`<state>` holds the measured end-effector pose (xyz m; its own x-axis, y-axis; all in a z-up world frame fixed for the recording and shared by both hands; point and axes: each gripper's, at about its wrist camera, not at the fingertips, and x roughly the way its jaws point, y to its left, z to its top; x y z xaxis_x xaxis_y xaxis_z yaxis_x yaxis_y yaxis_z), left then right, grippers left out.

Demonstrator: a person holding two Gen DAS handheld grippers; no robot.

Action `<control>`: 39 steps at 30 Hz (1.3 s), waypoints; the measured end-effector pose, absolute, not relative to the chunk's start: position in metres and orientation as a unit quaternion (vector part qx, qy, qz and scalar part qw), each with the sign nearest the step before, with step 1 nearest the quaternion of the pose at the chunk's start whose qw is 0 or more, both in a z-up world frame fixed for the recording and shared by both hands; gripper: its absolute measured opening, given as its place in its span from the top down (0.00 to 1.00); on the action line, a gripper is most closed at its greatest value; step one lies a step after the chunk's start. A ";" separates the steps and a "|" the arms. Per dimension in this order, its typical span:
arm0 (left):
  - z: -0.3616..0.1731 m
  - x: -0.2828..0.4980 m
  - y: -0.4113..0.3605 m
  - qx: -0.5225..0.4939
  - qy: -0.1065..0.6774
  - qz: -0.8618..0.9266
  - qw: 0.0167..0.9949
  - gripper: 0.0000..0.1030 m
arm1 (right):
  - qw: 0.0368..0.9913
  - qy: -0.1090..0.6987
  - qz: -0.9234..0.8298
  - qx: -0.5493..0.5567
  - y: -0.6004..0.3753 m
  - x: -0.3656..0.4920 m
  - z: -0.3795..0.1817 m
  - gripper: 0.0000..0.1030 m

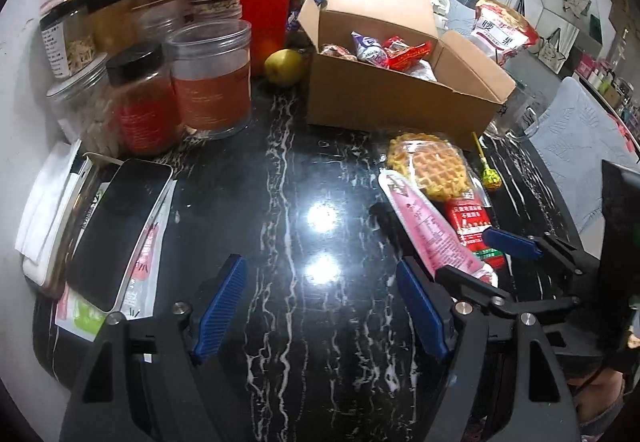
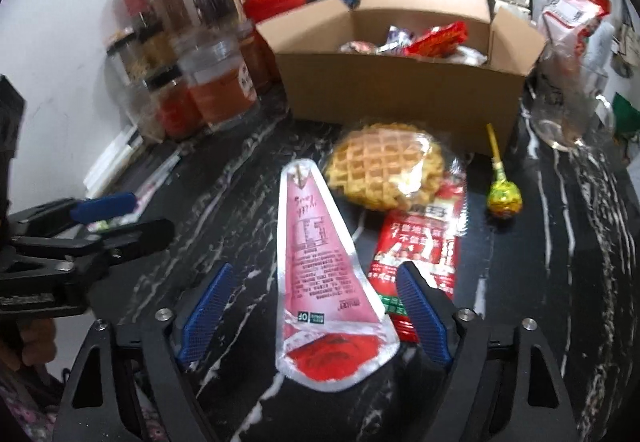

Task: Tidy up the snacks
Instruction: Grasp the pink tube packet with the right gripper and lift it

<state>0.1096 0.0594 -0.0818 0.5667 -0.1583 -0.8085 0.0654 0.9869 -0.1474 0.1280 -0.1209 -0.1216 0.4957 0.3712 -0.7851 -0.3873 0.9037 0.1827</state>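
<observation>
While the right gripper (image 2: 312,314), jaws apart and unclenched, straddled the pink triangular foil pouch (image 2: 320,282) at lower centre, and the left gripper (image 1: 320,306) hung released, closing risked pinching the overlapping red sachet (image 2: 416,258).

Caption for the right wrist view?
Open right tool straddles a pink pouch near waffle, lollipop and snack box.
</observation>
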 end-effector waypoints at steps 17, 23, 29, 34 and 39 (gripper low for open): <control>-0.087 0.121 0.052 -0.048 0.467 -0.070 0.880 0.25 | 0.880 0.425 0.191 -0.088 -0.116 0.121 -0.128 0.70; -0.087 0.128 0.043 -0.051 0.471 -0.078 0.877 0.25 | 0.894 0.406 0.182 -0.052 -0.142 0.109 -0.106 0.70; -0.088 0.142 0.015 -0.037 0.473 -0.109 0.874 0.25 | 0.902 0.408 0.143 -0.006 -0.184 0.107 -0.097 0.70; -0.089 0.157 -0.009 -0.036 0.475 -0.144 0.867 0.25 | 0.906 0.407 0.113 0.012 -0.211 0.107 -0.095 0.70; -0.083 0.175 -0.033 -0.021 0.471 -0.161 0.867 0.25 | 0.907 0.409 0.098 0.026 -0.229 0.114 -0.096 0.70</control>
<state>0.1753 -0.0328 -0.0833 0.5056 -0.2980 -0.8097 0.2592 0.9476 -0.1868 0.1137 -0.2290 -0.0965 0.6466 0.1987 -0.7365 -0.1559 0.9795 0.1274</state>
